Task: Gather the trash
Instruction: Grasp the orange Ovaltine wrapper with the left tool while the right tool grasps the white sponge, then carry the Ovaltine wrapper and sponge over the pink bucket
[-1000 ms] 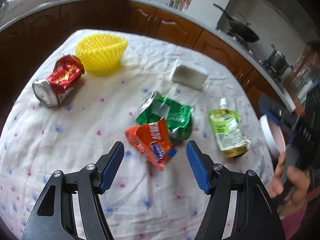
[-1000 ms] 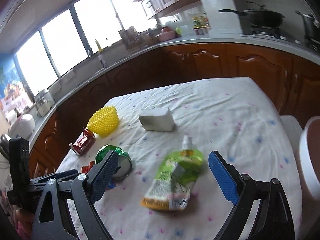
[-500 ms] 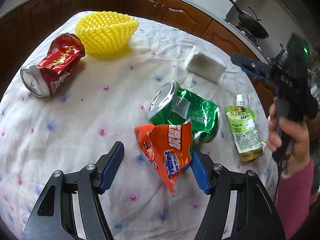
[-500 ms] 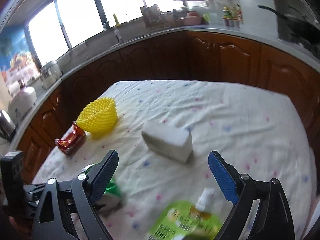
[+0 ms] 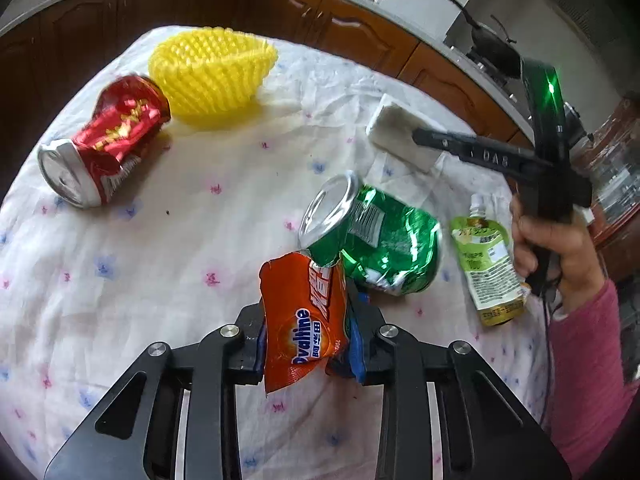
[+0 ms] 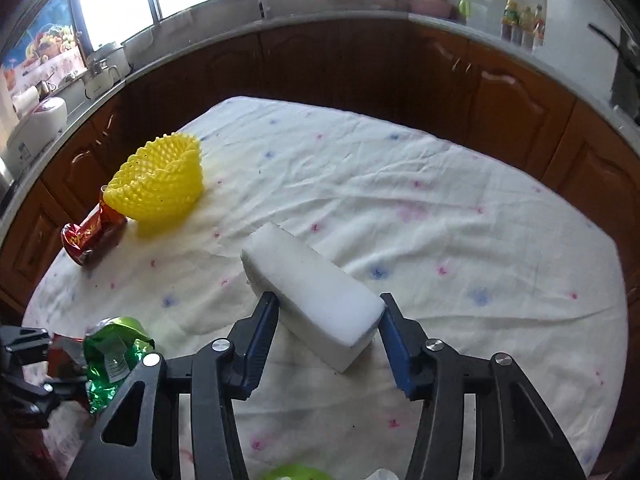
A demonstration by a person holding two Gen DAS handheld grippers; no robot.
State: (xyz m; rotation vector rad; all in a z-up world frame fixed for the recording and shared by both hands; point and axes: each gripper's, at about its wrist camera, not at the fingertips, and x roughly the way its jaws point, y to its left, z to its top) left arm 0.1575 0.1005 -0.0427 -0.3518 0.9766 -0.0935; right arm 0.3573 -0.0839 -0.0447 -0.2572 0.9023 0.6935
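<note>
Orange Ovaltine wrapper [image 5: 306, 322], crumpled, upright against the crushed green can [image 5: 374, 240]; white foam block [image 6: 316, 294] lying flat, apparently resting on the cloth.

Scene is lit by daylight from the windows [image 6: 120, 8] along the far wall; panes are blown out to white in the right wrist view. Tablecloth [image 5: 160, 260] is evenly and brightly lit, with soft short shadows cast beside the yellow basket [image 6: 160, 184] and under the white foam block [image 6: 316, 292]. Specular glare is seen on the green can [image 5: 372, 240] and red can [image 5: 108, 148]. Slight motion blur is noted on the red can's edges in the left wrist view. Strong fisheye curvature is present: counter edges are bowed, corners are vignetted to black. Cabinets [image 6: 360, 68] are rendered dark, with little detail.
</note>
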